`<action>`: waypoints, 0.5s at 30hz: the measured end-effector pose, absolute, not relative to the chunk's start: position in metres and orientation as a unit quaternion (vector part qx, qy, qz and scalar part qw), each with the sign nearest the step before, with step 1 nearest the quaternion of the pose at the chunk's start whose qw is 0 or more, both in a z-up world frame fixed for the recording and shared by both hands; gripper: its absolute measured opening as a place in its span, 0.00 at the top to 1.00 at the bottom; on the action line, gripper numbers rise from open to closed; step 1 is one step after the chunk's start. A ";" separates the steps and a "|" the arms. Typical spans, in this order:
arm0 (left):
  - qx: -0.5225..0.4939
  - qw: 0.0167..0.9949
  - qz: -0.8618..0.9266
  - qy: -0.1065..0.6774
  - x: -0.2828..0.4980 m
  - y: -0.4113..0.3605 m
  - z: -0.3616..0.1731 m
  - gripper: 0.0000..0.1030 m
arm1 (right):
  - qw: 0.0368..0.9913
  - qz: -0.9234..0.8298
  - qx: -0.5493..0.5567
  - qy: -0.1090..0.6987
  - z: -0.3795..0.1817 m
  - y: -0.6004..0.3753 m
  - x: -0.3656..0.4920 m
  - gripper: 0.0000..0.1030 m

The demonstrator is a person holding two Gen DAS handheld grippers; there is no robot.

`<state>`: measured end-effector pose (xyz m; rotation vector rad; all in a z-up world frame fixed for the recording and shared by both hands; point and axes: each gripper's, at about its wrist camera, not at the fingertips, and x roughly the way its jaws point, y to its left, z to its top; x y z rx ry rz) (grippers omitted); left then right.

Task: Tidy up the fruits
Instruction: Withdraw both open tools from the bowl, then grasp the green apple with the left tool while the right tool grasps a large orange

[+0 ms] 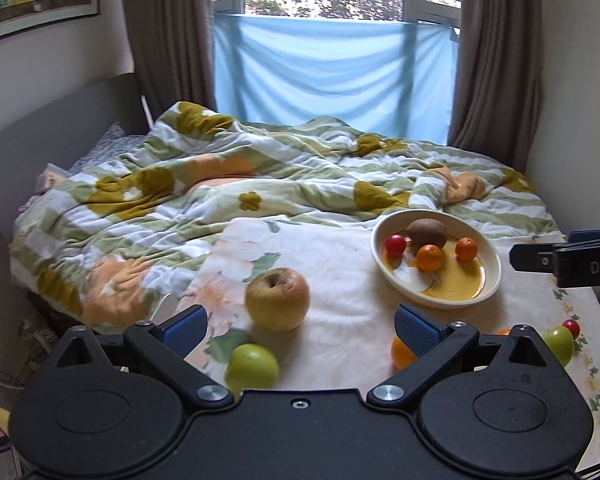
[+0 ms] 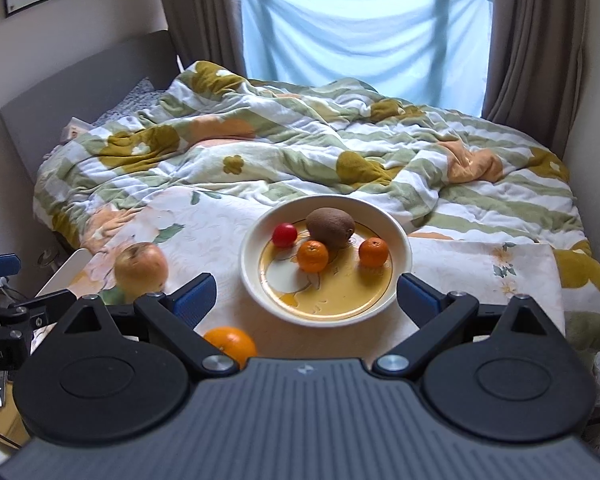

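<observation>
1. Your left tongs point(image 1: 300, 330) are released, the blue pads spread wide with nothing between them. They hover low over the desk point(image 1: 340, 280) and point at the yellow apple point(image 1: 277, 299), which looks like the natural next pick, since it sits squarely in the opening.
2. Your right tongs point(image 2: 305, 298) are likewise released and empty, aimed at the bowl point(image 2: 400, 240). That suits a drop-off or a steadying role there, though I can only guess which.
3. The bowl sits toward the far side of the desk, beside the rumpled quilt point(image 2: 300, 140). It already holds a kiwi point(image 2: 330, 227), a small red fruit point(image 2: 284, 235) and two mandarins point(image 2: 313, 256), so I judge the gathering to be partly done.
4. Loose fruit remains on the flowered cloth: the yellow apple, a green apple point(image 1: 252, 366) nearest you, an orange point(image 2: 231, 344), and at the right edge a second green fruit point(image 1: 560, 344) with a small red one point(image 1: 571, 327) just beside it.
5. Mind what you cannot see. The orange is half hidden behind the tong linkage in both views. The right-edge pair is cut by the left tool's body and does not show in the right view. The green apple's lower part is covered too.
6. The bowl's near rim slips close behind the right tool, so its clearance is hard to judge.
</observation>
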<state>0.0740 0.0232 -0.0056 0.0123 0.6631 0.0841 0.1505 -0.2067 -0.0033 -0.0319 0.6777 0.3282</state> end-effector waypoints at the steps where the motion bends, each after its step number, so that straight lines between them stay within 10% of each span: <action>1: 0.007 0.945 0.046 0.325 0.071 0.024 -0.007 0.01 | 0.930 0.165 -0.015 0.329 -0.003 -0.206 0.147 0.00; 15: -0.008 0.936 0.087 0.340 0.080 0.060 -0.067 0.01 | 0.921 0.180 -0.026 0.344 -0.052 -0.178 0.136 0.00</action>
